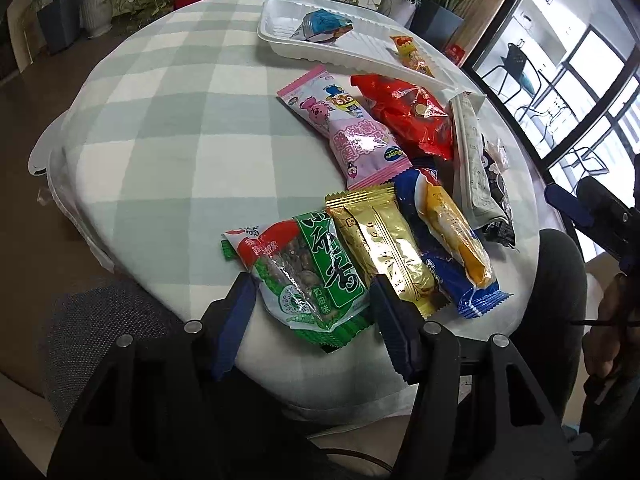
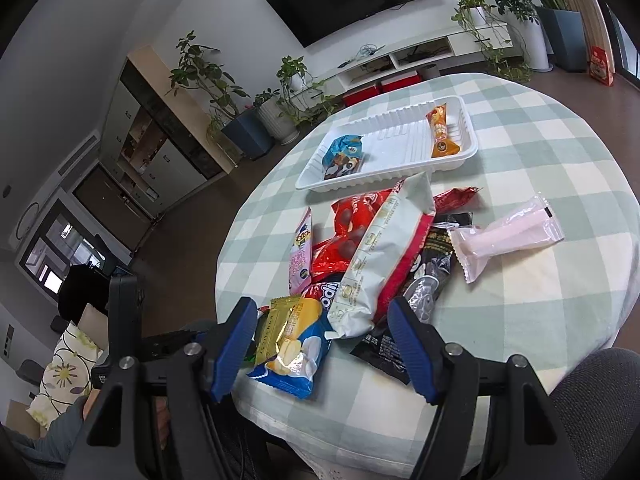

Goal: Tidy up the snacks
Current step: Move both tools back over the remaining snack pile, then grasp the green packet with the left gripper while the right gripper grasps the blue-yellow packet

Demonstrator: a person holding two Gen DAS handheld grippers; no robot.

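A green nut pack (image 1: 308,280) lies at the near edge of the pile. My left gripper (image 1: 310,292) is shut on it, with a blue pad against each of its long sides. Beside it lie a gold pack (image 1: 384,248), a blue-and-yellow pack (image 1: 448,240), a pink pack (image 1: 352,128) and a red pack (image 1: 412,116). My right gripper (image 2: 320,320) hangs open over the pile's near end, above the blue-and-yellow pack (image 2: 296,352) and a white pack (image 2: 384,256). The white tray (image 2: 384,176) behind the pile holds a blue pack (image 2: 344,152) and an orange pack (image 2: 440,132).
The round table carries a green checked cloth (image 1: 168,128). A pale pink wrapped stick (image 2: 508,236) lies alone to the right of the pile. A grey chair back (image 1: 560,280) stands at the table's near edge. Potted plants (image 2: 248,128) line the floor behind.
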